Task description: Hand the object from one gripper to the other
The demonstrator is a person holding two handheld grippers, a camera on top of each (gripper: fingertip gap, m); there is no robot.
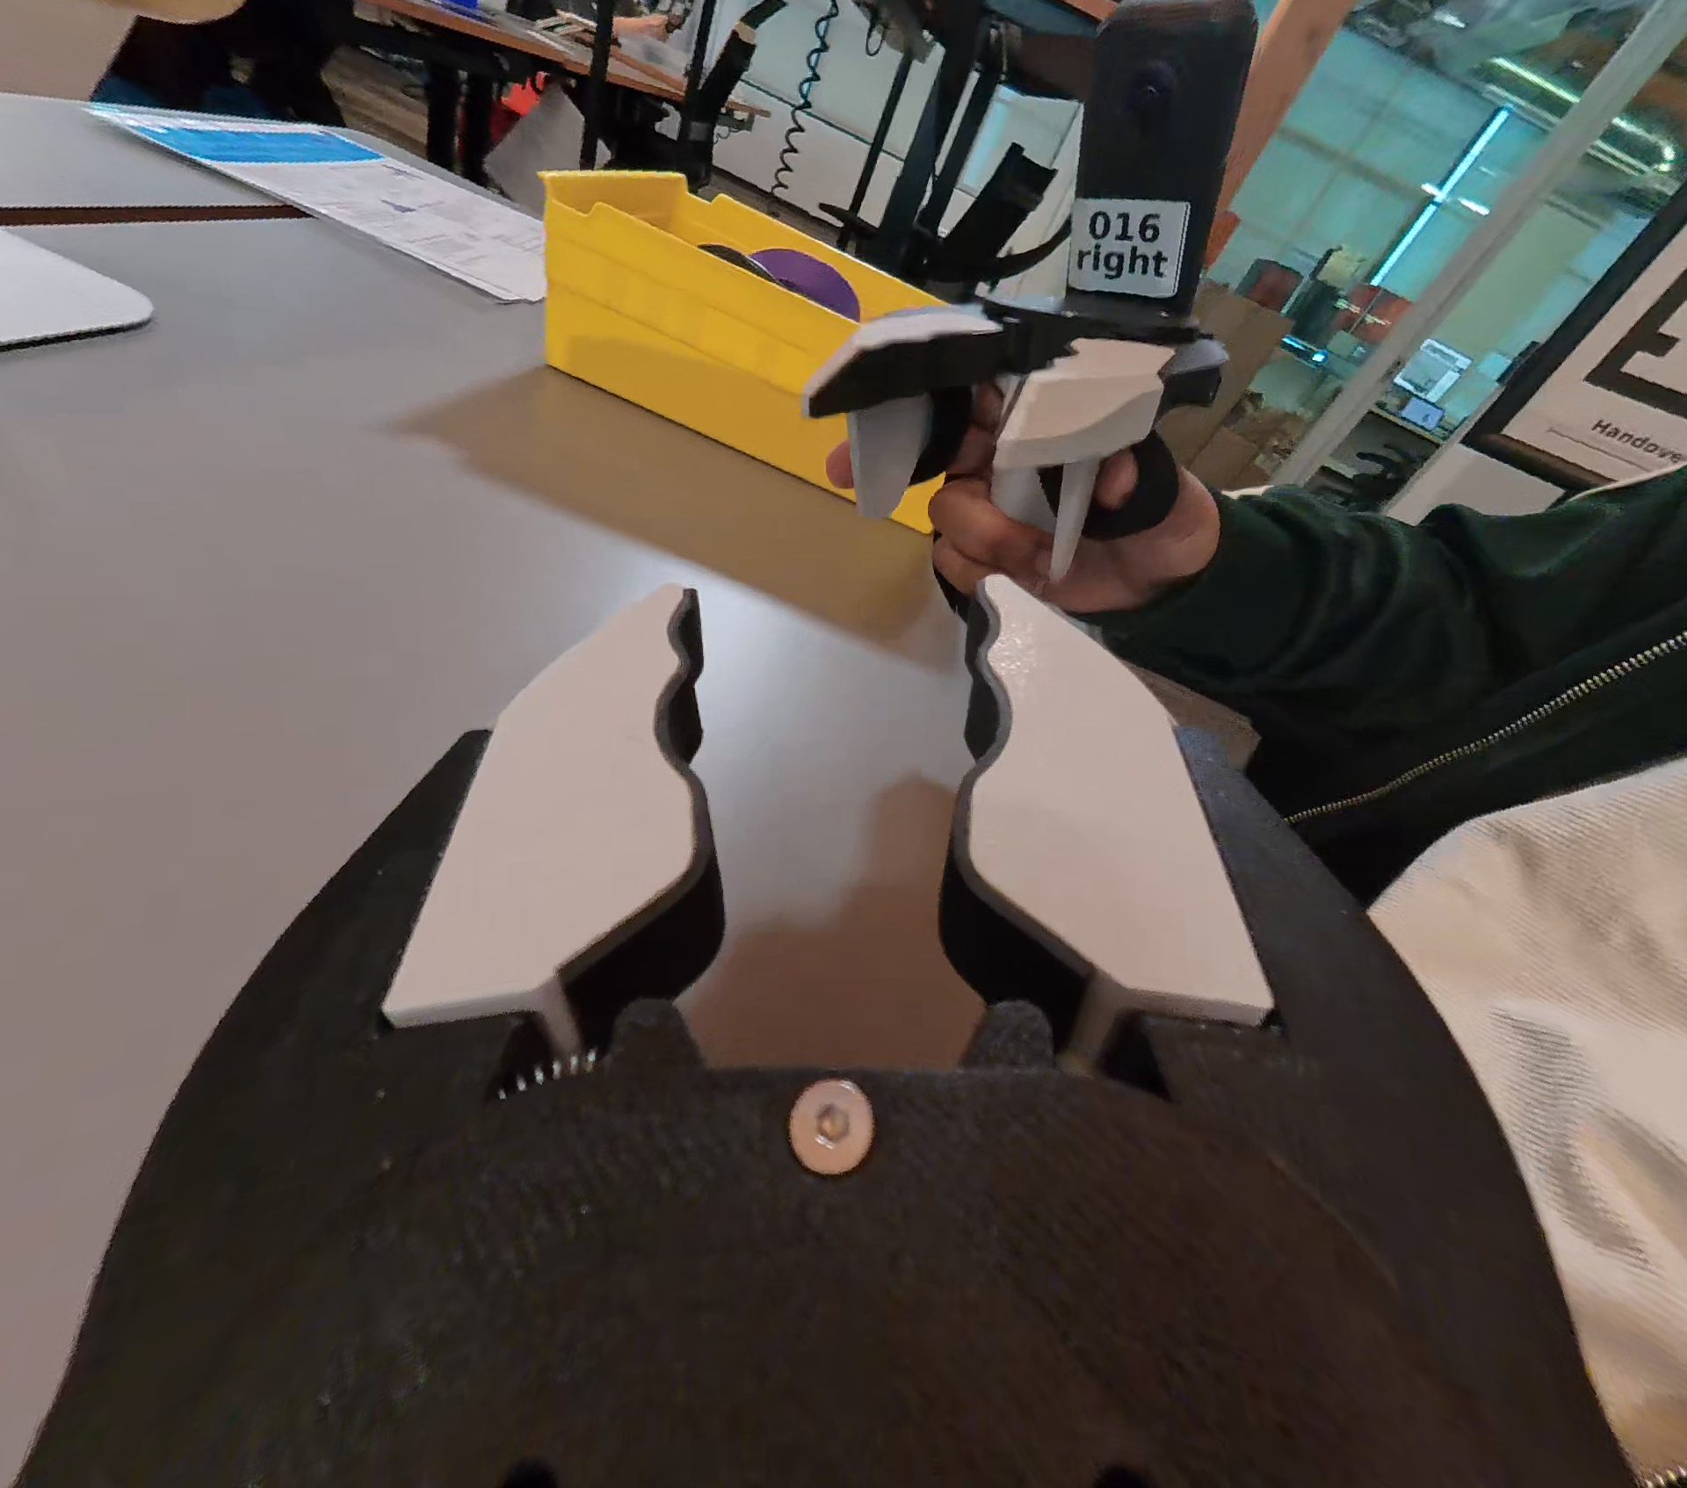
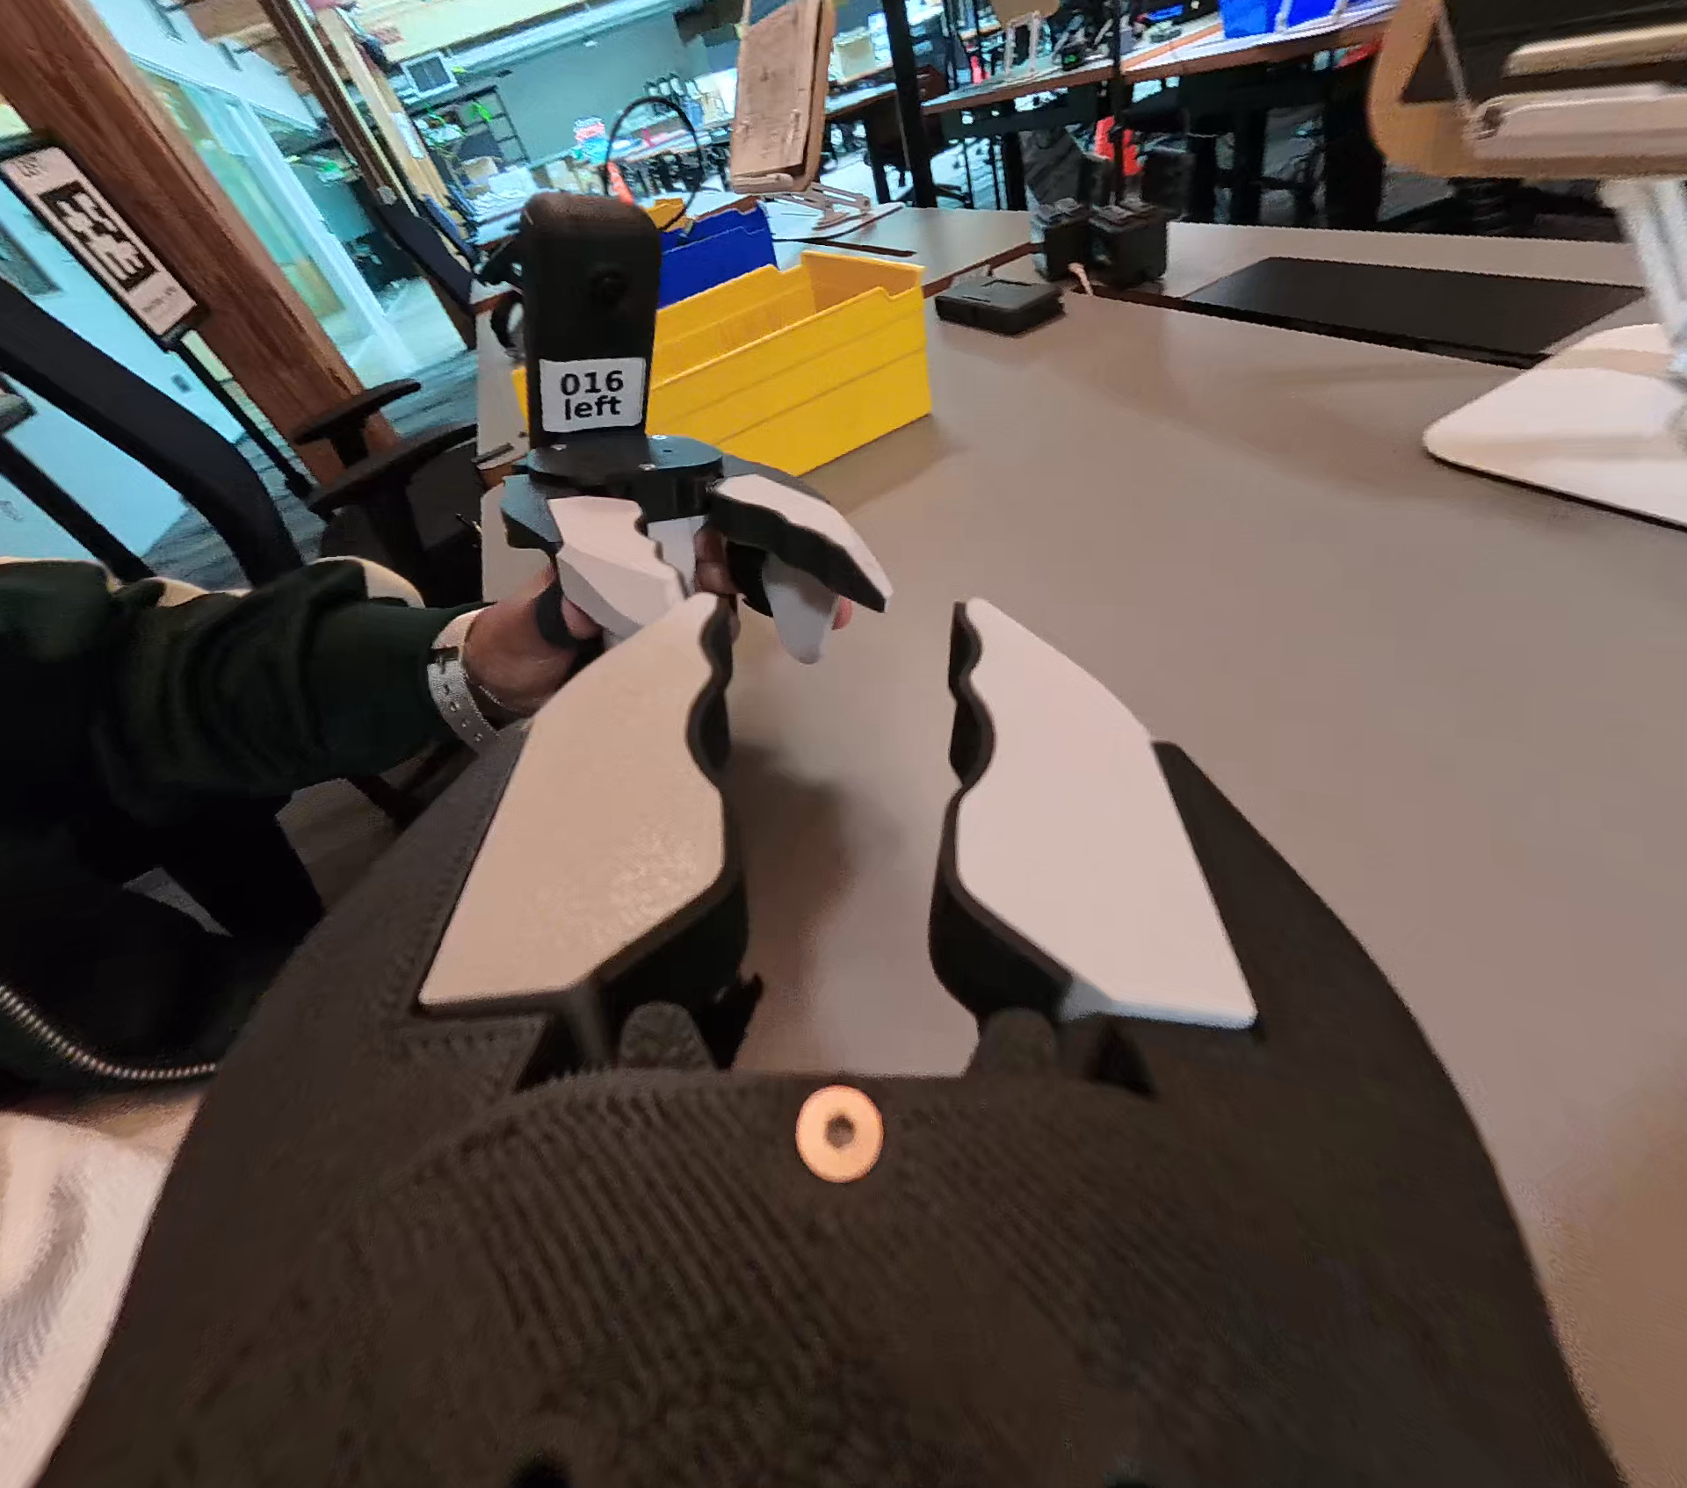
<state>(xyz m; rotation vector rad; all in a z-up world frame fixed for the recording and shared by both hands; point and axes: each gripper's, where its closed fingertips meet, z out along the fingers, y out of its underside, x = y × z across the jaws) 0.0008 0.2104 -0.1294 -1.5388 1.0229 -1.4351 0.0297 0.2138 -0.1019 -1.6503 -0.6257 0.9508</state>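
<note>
Low in both frames, grippers: the black-and-white left gripper (image 1: 831, 641) and right gripper (image 2: 840, 650) gape, holding nothing.
Upper middle, yellow plastic bin (image 1: 657, 322): likely keeps the purple object (image 1: 803, 281) to fetch.

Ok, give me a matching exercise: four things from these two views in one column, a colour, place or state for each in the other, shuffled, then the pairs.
Things:
1. left claw
2. bin
3. sleeve
4. round object

Descriptions:
A. purple, lying inside the bin
B. dark green, on the arm holding the right claw
C. open, nothing between its fingers
D. yellow, standing on the grey table

Pairs: 1-C, 2-D, 3-B, 4-A
</note>
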